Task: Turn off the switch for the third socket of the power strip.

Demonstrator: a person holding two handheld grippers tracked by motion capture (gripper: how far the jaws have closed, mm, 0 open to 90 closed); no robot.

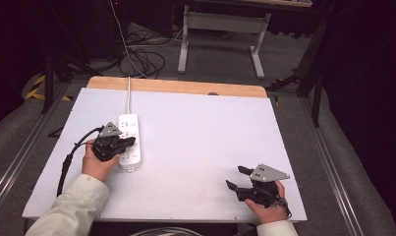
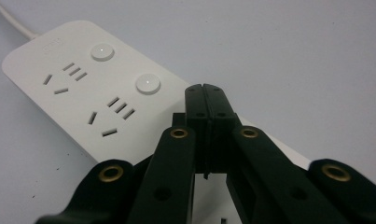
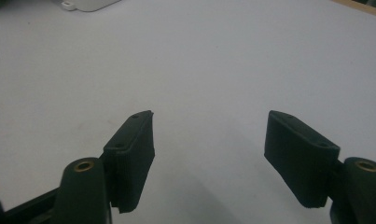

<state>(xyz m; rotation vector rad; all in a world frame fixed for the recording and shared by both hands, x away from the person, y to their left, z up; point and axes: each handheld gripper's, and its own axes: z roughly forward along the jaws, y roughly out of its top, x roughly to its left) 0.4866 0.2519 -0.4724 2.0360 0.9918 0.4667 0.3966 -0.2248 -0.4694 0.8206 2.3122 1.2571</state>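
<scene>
A person works a white power strip (image 1: 129, 141) at the left side of a white table (image 1: 200, 142), its cord (image 1: 128, 91) running away to the far edge. The left gripper (image 1: 128, 141) hovers over the strip's middle with its jaws pressed flat together, holding nothing. In the left gripper view the closed tips (image 2: 205, 93) sit just near of the second round switch button (image 2: 148, 84), with another button (image 2: 102, 52) farther along beside the far socket group. The job in hand appears to be pressing a button with the closed tips, though contact with the strip cannot be confirmed from these angles.

To do it well, the tips should travel a little farther along the strip until they stand squarely over the button, then push straight down, not at a slant, so the light strip does not skid on the smooth surface.

The right gripper (image 1: 237, 177) rests at the near right of the table, well apart from the strip, its jaws spread wide and empty; it is free to steady the strip's near end (image 3: 85, 4) if the strip starts to slide.
</scene>
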